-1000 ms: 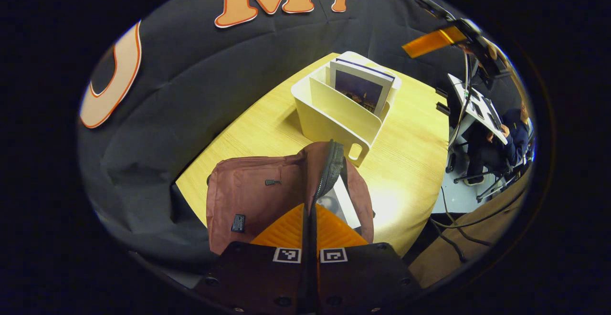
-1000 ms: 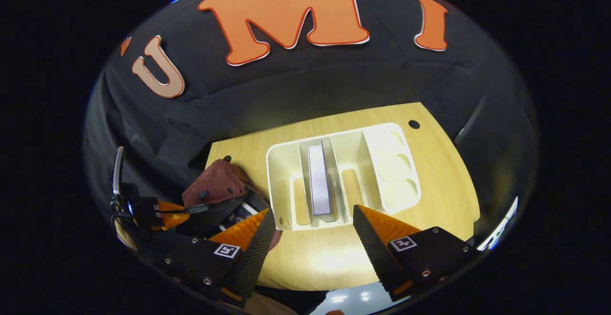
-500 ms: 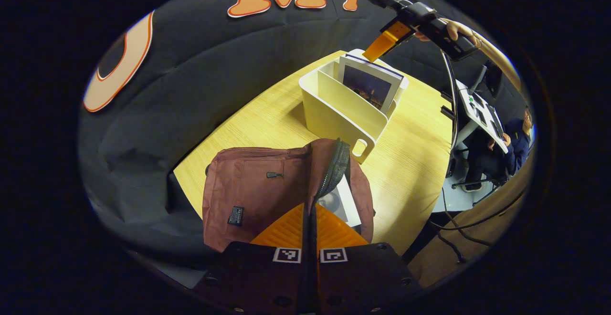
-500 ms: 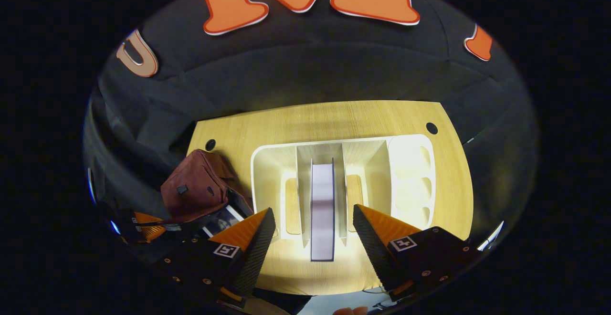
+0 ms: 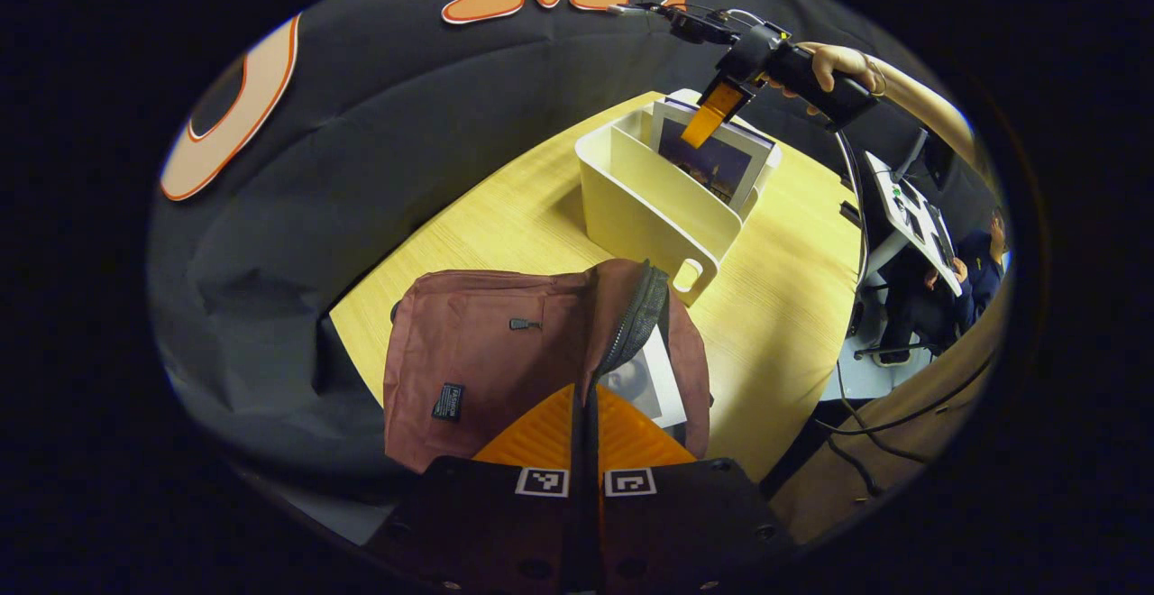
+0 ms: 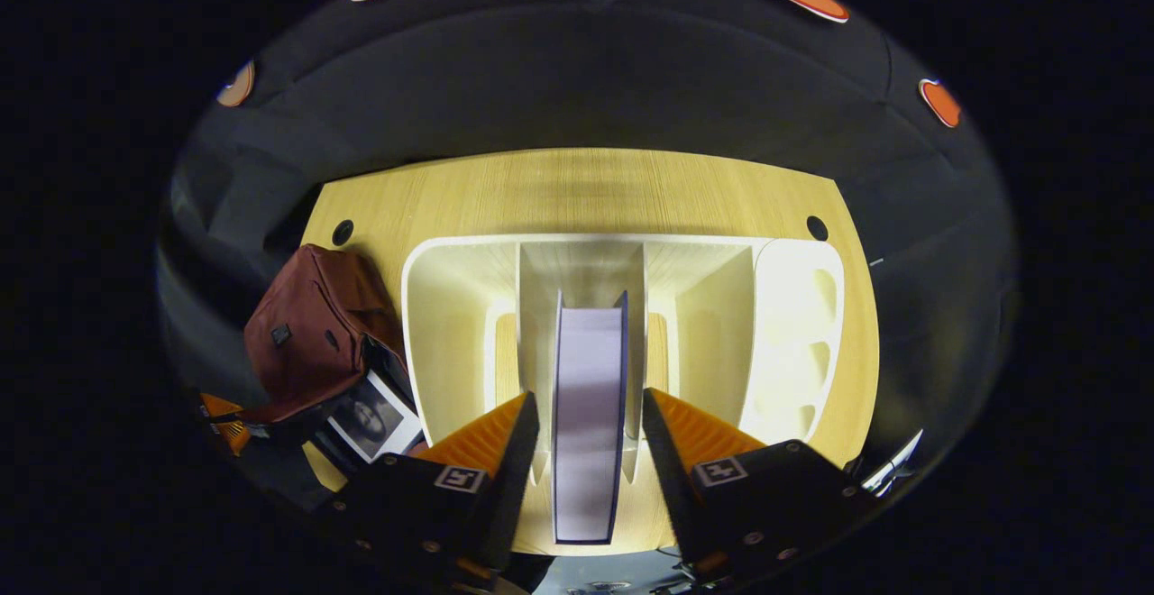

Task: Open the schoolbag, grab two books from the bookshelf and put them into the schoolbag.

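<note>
Schoolbag [image 5: 491, 370] lay on the table [image 5: 505, 216] at about 6 o'clock in the left gripper view, its zipped mouth already open, and the left gripper [image 5: 586, 415] was closed on the edge of the flap, the two fingers pressed together with the fabric between them. I judge it held the flap up so that the mouth stayed wide for the next book. One book [image 5: 645, 383] with a pale cover already sat in the opening, at about 5 o'clock from the bag's middle, so half of the loading seemed done. The bookshelf [image 5: 645, 207], a cream divided rack, stood just beyond the bag at about 1 o'clock, and the second book [image 6: 586, 397] stood upright in its narrow middle slot. In the right gripper view the right gripper [image 6: 586, 437] hung above that slot with its fingers apart, one on each side of the book's top edge, not yet pressing on it as far as I could tell. This straddling position probably prepared a pinch on both covers. The slot walls were close, so a finger could catch on a divider.
</note>
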Demonstrator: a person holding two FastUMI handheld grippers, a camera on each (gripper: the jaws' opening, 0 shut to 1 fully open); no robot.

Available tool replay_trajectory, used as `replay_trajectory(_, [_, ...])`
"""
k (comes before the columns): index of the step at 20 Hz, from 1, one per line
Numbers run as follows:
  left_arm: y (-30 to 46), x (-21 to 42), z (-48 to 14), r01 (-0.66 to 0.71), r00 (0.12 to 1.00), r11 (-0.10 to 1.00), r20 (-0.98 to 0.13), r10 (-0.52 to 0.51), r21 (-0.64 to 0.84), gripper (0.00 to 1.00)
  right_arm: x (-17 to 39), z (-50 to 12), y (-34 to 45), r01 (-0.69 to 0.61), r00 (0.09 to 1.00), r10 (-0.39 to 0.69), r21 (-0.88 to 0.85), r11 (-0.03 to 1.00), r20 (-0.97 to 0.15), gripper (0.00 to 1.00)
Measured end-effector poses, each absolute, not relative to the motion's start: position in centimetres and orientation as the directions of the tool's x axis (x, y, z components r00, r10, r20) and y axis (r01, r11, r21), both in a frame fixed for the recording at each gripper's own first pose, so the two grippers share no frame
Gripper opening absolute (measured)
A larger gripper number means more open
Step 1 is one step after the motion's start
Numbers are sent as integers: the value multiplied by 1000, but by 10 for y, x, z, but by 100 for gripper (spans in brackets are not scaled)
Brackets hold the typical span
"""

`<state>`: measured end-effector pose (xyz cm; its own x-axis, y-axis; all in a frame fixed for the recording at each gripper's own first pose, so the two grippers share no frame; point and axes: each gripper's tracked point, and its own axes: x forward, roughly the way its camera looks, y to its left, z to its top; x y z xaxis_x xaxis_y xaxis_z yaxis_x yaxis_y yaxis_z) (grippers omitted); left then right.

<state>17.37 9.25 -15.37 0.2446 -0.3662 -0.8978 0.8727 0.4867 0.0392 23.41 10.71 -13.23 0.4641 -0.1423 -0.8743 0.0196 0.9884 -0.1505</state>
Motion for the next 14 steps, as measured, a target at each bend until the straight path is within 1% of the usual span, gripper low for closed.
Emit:
replay_trajectory(2, [92, 174, -154, 873, 242, 487, -899, -365, 38, 1, 234, -133, 106, 25, 460, -140, -145, 989, -877, 38])
replay_trajectory(3, [92, 174, -154, 873, 242, 485, -899, -364, 39, 1, 233, -132, 104, 28, 456, -139, -142, 989, -879, 34])
replay_trajectory(7, [92, 174, -154, 874, 240, 484, -899, -365, 37, 1, 233, -127, 108, 39, 462, -130, -127, 991, -877, 30])
replay_trajectory(10, [95, 173, -156, 873, 237, 486, -900, -365, 33, 1, 221, -111, 108, 47, 471, -112, -102, 994, -875, 30])
replay_trajectory(12, [95, 173, -155, 874, 240, 485, -898, -369, 34, 1, 217, -96, 108, 59, 496, -106, -88, 994, -862, 30])
replay_trajectory(14, [95, 173, -154, 875, 245, 482, -896, -371, 40, 1, 211, -73, 102, 58, 523, -122, -107, 993, -844, 30])
